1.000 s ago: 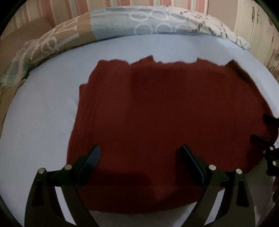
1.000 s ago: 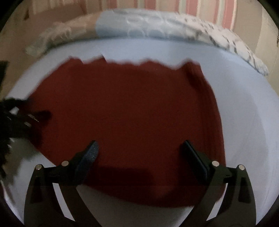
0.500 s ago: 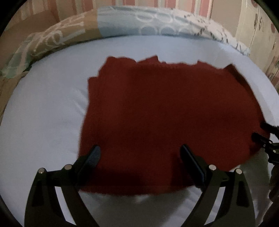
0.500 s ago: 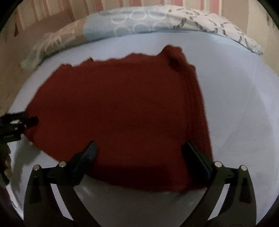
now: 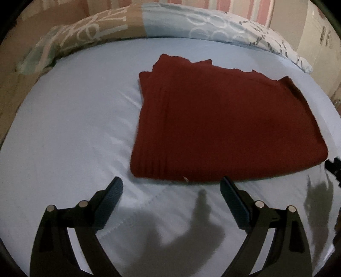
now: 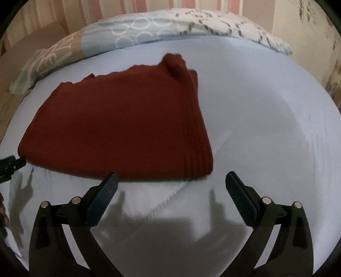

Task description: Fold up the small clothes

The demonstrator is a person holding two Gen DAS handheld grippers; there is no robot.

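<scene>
A dark red knitted garment lies folded flat on the pale blue bed sheet, with ribbed hems stacked along its left side. The right wrist view has the same red garment left of centre, ribbed edge on the right. My left gripper is open just in front of the garment's near edge, holding nothing. My right gripper is open too, near the garment's front right corner, with nothing between its fingers. The right gripper's tip peeks in at the left view's right edge.
A patterned pillow or duvet in tan, pale blue and white runs along the far side of the bed, against a striped wall. Bare sheet lies left of the garment and to its right. Gripper shadows fall on the near sheet.
Both grippers have drawn back toward the near edge; their fingers, earlier over the red garment, now hover over bare sheet in front of it. The garment lies still.
</scene>
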